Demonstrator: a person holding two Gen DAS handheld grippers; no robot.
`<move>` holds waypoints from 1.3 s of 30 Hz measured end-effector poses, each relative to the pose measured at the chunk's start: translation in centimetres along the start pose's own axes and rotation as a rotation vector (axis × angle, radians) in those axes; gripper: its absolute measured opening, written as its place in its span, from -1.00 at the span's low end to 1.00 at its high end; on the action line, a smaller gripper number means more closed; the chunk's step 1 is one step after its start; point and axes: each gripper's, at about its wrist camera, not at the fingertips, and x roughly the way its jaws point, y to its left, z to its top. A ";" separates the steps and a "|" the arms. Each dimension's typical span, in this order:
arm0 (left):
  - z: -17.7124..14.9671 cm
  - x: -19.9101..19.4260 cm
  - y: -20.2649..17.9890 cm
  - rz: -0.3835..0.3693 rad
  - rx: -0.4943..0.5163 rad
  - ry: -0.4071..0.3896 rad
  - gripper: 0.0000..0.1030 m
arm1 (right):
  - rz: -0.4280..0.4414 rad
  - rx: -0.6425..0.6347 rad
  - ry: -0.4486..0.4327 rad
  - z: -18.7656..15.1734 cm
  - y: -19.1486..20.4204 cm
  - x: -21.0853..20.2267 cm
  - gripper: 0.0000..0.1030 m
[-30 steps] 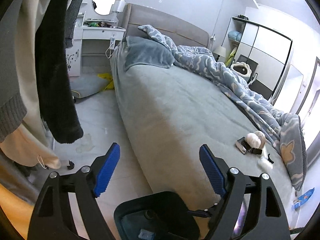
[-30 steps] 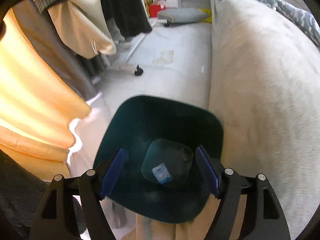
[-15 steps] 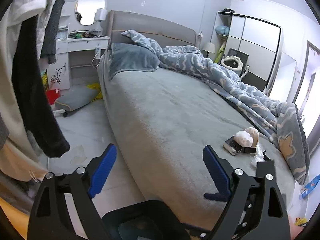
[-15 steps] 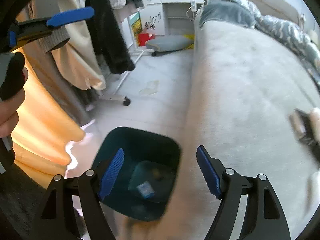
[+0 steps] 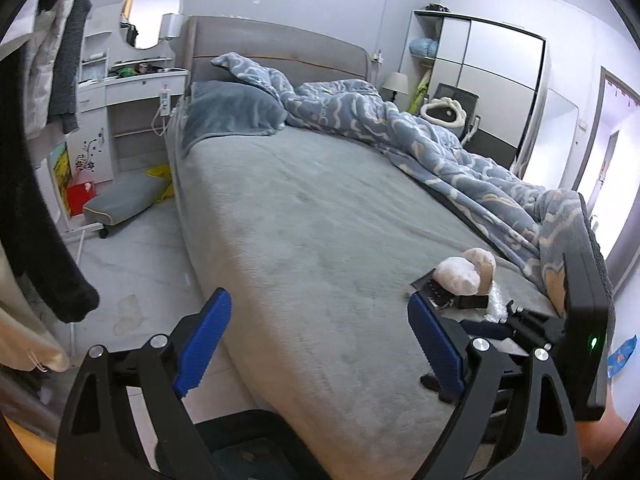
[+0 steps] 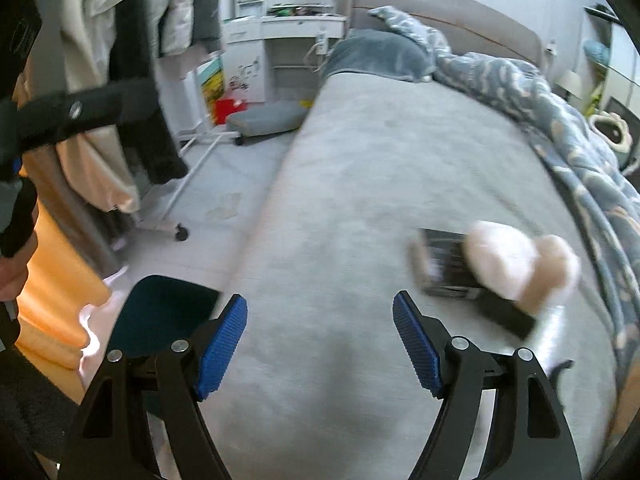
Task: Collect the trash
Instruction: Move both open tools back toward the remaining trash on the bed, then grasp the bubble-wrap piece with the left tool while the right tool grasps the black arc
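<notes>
**Both grippers open over the bed, trash pile at the near right**

The left gripper (image 5: 320, 344) hangs over the near edge of the grey bed (image 5: 320, 220), its jaws wide and opening further, with only bedcover between the blue pads. The right gripper (image 6: 320, 344) is also over the bed, its jaws well apart and gripping nothing.

The trash lies on the bed's near right part, beside the rumpled blue blanket (image 5: 460, 160): a white crumpled wad (image 5: 458, 276) resting on a flat black box (image 5: 440, 292), with a tan rounded thing (image 5: 482, 260) touching the wad on its far side. In the right wrist view the pile is blurred, so what the tan piece is made of cannot be told. The pile sits just right of the right gripper's right pad, not between its pads.

The dark green bin (image 6: 160, 312) stands on the floor against the bed's near left edge. Clothes (image 6: 120, 80) hang at the left, above the floor.
</notes>
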 end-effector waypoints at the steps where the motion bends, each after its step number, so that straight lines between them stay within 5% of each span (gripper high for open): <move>1: 0.0 0.3 -0.4 -0.004 0.003 0.000 0.81 | -0.003 0.018 -0.006 -0.2 -1.1 -0.3 0.48; 29: -2.9 7.6 -11.8 -0.219 0.132 0.095 0.87 | -0.095 0.223 -0.050 -6.1 -13.9 -4.6 0.48; 39: -5.1 10.3 -15.5 -0.352 0.198 0.182 0.86 | -0.102 0.228 -0.044 -7.5 -15.9 -4.3 0.48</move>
